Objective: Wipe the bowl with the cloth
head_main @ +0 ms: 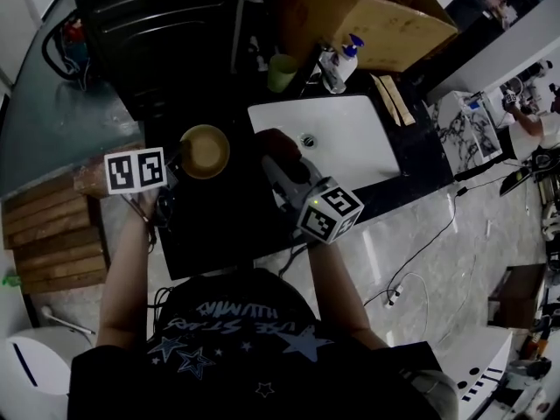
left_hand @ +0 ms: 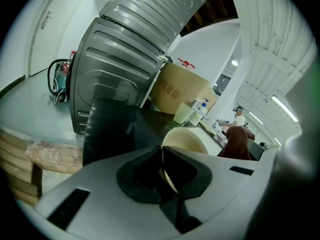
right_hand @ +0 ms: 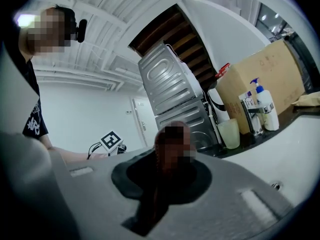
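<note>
A cream bowl (head_main: pixel 205 151) hangs above the dark counter just left of the sink, opening upward. My left gripper (head_main: pixel 179 159) is shut on its rim. In the left gripper view the thin rim (left_hand: pixel 165 176) runs between the jaws and the bowl (left_hand: pixel 186 140) stands beyond them. My right gripper (head_main: pixel 280 160) is shut on a dark red-brown cloth (head_main: pixel 276 140), held at the sink's left edge, a little right of the bowl. In the right gripper view the cloth (right_hand: pixel 161 179) stands bunched between the jaws. The left gripper view shows the cloth (left_hand: pixel 239 142) to the right of the bowl.
A white sink (head_main: pixel 350 138) lies to the right. Behind it stand a green cup (head_main: pixel 281 72), a pump bottle (head_main: pixel 349 58) and a cardboard box (head_main: pixel 376 16). A ribbed metal appliance (head_main: pixel 166 24) fills the back left. Wooden boards (head_main: pixel 48 234) lie at the left.
</note>
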